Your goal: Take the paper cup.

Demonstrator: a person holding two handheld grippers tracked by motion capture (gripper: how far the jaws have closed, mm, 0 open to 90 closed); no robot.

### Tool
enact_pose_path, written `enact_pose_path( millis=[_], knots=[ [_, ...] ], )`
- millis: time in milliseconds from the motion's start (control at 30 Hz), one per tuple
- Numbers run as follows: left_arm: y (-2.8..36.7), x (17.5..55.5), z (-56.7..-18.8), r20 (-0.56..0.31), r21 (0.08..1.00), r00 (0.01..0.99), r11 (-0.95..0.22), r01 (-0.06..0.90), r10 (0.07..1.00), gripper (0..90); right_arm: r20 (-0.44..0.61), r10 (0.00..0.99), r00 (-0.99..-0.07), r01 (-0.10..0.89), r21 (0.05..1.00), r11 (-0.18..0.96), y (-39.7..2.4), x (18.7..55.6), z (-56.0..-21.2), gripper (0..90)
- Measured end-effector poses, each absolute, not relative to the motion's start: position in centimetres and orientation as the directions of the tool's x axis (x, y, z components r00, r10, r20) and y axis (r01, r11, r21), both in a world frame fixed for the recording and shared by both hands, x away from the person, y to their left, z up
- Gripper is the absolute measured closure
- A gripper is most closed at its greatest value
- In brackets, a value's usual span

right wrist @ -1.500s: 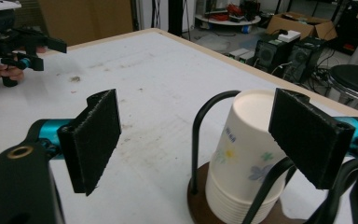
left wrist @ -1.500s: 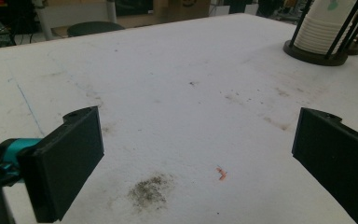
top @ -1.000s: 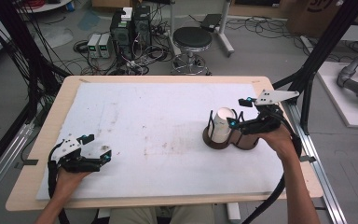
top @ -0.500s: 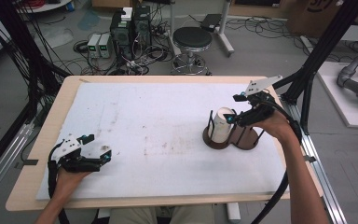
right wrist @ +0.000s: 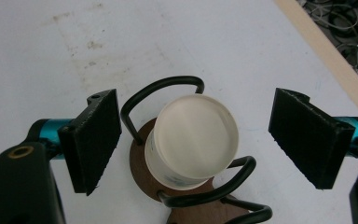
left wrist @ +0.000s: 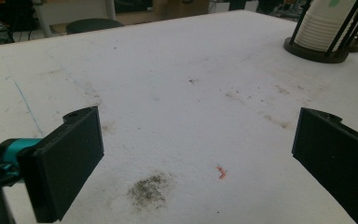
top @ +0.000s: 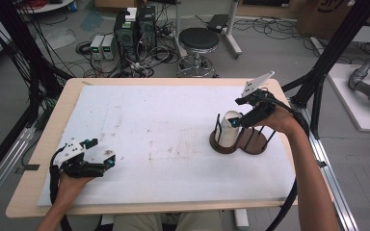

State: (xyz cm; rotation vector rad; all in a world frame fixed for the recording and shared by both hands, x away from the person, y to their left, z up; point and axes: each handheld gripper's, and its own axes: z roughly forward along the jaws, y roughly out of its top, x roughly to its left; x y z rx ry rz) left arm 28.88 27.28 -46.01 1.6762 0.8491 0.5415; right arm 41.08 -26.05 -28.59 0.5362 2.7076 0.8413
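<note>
A stack of white paper cups (top: pixel 228 130) stands in the left ring of a black wire holder on a brown base (top: pixel 253 146), at the table's right. My right gripper (top: pixel 241 120) hovers just above it, pointing down. In the right gripper view, the top cup (right wrist: pixel 196 133) lies between the black pads (right wrist: pixel 93 140) with a gap on each side. The jaws have just closed a little and touch nothing. My left gripper (top: pixel 102 153) rests open on the white mat (top: pixel 164 125) at the near left, its jaws (left wrist: pixel 198 158) wide apart over bare mat. The cups (left wrist: pixel 324 23) show far off.
The holder's right ring (top: pixel 265 139) holds no cups. The mat's right edge and the wooden table rim (right wrist: pixel 326 51) run close by the holder. Black frame posts (top: pixel 327 62) rise at the right, and a stool (top: pixel 198 41) stands behind the table.
My right gripper has moved left and slightly up, from beside the holder to over the cup stack. The left gripper has stayed put.
</note>
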Motion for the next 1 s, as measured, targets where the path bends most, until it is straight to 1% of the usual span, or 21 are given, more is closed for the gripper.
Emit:
enact_pose_path(
  millis=[233, 600, 633, 767, 800, 867, 1000],
  knots=[
    [27.2, 28.9, -46.0, -0.071, 0.96, 0.637, -0.121, 0.254, 0.768, 1.9, -0.123, 0.374, -0.919, 0.263, 0.517, 0.815, -25.3, 42.1, -29.0, 17.9],
    [27.2, 29.0, -46.0, -0.078, 0.956, 0.636, -0.123, 0.266, 0.767, 2.0, -0.121, 0.323, -0.939, 0.239, 0.446, 0.863, -24.5, 43.0, -29.5, 18.0],
    [27.2, 29.0, -46.0, -0.078, 0.956, 0.638, -0.123, 0.265, 0.766, 2.0, -0.116, 0.316, -0.942, 0.242, 0.421, 0.874, -24.2, 43.2, -29.5, 18.0],
    [27.2, 29.0, -46.0, -0.079, 0.956, 0.638, -0.124, 0.267, 0.766, 2.0, -0.107, 0.306, -0.946, 0.238, 0.413, 0.879, -24.0, 43.4, -29.6, 18.0],
    [27.2, 29.0, -46.0, -0.08, 0.956, 0.638, -0.123, 0.268, 0.766, 1.9, -0.109, 0.295, -0.949, 0.229, 0.402, 0.886, -23.9, 43.5, -29.8, 20.1],
    [27.2, 29.0, -46.0, -0.08, 0.956, 0.638, -0.123, 0.268, 0.766, 1.9, -0.102, 0.287, -0.952, 0.227, 0.391, 0.892, -23.9, 43.5, -29.9, 20.5],
    [27.2, 29.0, -46.0, -0.077, 0.955, 0.637, -0.127, 0.268, 0.767, 1.9, -0.103, 0.295, -0.95, 0.237, 0.379, 0.895, -24.0, 43.6, -30.0, 20.4]
  ],
)
